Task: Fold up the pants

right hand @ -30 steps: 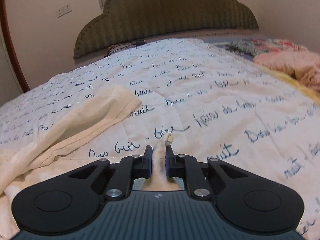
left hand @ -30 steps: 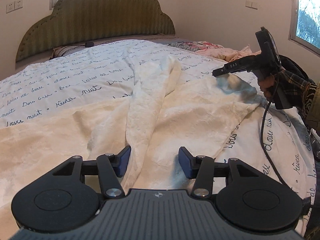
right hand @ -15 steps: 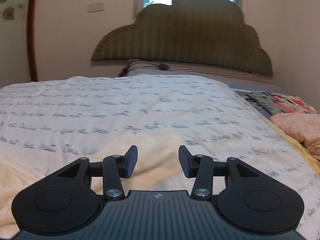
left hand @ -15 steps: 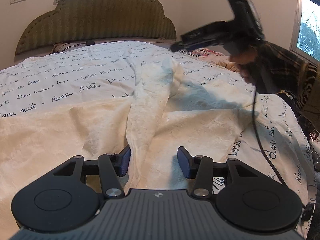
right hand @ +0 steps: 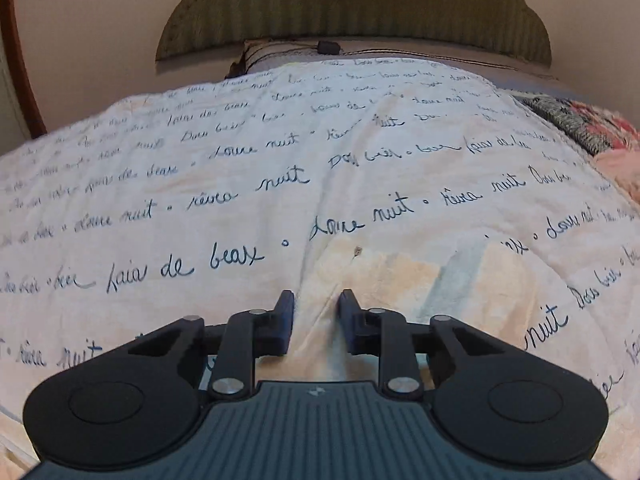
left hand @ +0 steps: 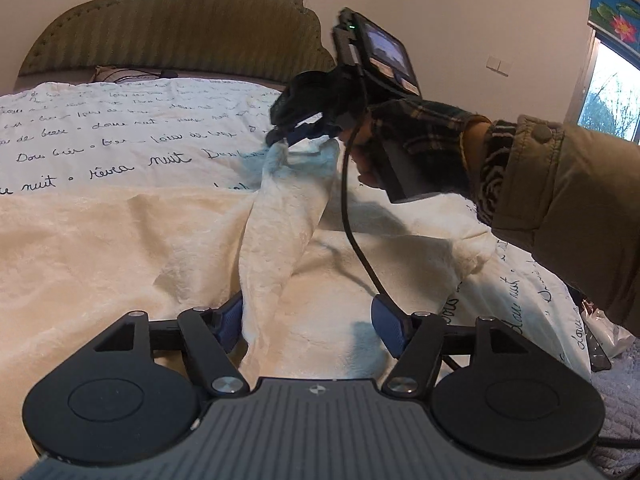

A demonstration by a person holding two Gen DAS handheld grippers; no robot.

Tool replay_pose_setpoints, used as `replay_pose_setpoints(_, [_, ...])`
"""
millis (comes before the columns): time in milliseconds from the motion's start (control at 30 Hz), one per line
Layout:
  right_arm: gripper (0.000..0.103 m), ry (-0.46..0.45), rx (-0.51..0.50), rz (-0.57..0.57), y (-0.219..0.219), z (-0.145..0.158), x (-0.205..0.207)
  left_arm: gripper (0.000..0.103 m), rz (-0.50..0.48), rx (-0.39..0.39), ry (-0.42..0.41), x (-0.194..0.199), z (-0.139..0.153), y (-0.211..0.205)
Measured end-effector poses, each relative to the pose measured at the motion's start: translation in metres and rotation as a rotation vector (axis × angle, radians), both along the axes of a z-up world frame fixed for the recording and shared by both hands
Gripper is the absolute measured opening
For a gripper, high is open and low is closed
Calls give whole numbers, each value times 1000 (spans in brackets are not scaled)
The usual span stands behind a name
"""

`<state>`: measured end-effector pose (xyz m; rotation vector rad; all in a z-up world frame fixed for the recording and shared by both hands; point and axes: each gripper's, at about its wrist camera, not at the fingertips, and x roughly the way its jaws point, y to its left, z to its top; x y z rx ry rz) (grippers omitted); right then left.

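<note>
Cream pants (left hand: 280, 240) lie spread across the bed, with one leg bunched into a ridge running away from me. My left gripper (left hand: 310, 326) sits low over the near end; its jaws are opening, and the ridge lies between them against the left finger (left hand: 230, 322). My right gripper (left hand: 286, 138) is at the far end of the ridge. Its jaws are closing, and the blue pads pinch the leg's end. In the right wrist view, cream pants fabric (right hand: 400, 280) runs between that gripper's (right hand: 317, 316) narrowly spaced fingers.
A white duvet (left hand: 120, 140) with dark handwriting covers the bed, and a green headboard (left hand: 180, 28) stands behind it. A person's brown sleeve (left hand: 560, 200) and a black cable (left hand: 356, 240) cross above the pants. Patterned and pink bedding (right hand: 592, 132) lies at the right.
The right gripper let go of the pants at the right edge, swung left with its jaws wide, and closed at the far end of the leg ridge. The left gripper's jaws widened.
</note>
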<state>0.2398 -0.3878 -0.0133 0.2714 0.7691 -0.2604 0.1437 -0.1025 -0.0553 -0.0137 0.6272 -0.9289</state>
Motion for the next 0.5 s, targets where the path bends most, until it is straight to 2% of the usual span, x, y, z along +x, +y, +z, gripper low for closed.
replay_pose_setpoints(200, [7, -162, 120, -115, -44, 18, -63, 31, 76, 12, 9, 2, -2, 6])
replay_pose_setpoints(233, [7, -195, 150, -130, -52, 20, -78, 20, 91, 20, 10, 3, -1, 6])
replay_pose_setpoints(300, [6, -225, 183, -159, -66, 22, -101, 8, 110, 36, 9, 5, 0, 6])
replay_pose_setpoints(500, [6, -316, 345, -208, -96, 15, -145, 2, 111, 107, -80, -7, 7, -4])
